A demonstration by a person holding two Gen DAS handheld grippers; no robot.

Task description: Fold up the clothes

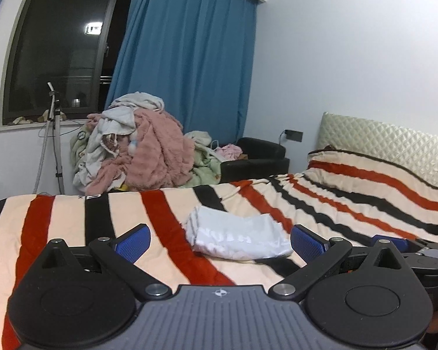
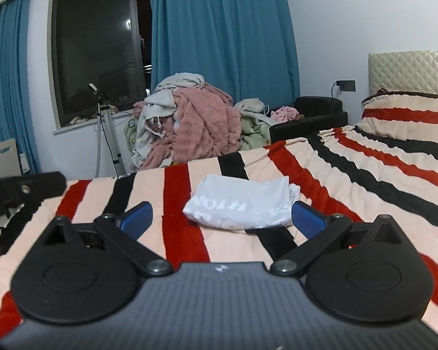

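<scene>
Lying folded on the striped bed (image 1: pixel 73 218), the white garment (image 1: pixel 236 237) sits directly ahead of both hand-held grippers and touches neither. We see the left hand-held gripper (image 1: pixel 220 240) with its blue pads spread wide and nothing between them; the right hand-held gripper (image 2: pixel 221 215) stands equally wide apart and empty. From the left wrist view the garment's long axis runs crosswise to the fingers, left to right, with the thicker stacked edge at the left and the flatter end trailing toward the right pad (image 1: pixel 308 242). From the right wrist view the same bundle (image 2: pixel 242 204) lies just beyond the fingertips, again broadside, its printed lettering facing us upside down. We judge that the two grippers are about equally near, the right one's right pad (image 2: pixel 308 218) appearing closest to the garment's right end. We judge this piece to be essentially finished, a compact rectangle with a slightly loose right edge. Any coming move, whether tidying or shifting it aside, turns on approaching straight forward and straddling a short end rather than the long side. Unfolded clothes remain heaped in a pile (image 1: pixel 137 145) beyond the bed, below the window (image 1: pixel 64 46) and beside the blue curtain (image 1: pixel 187 58)
</scene>
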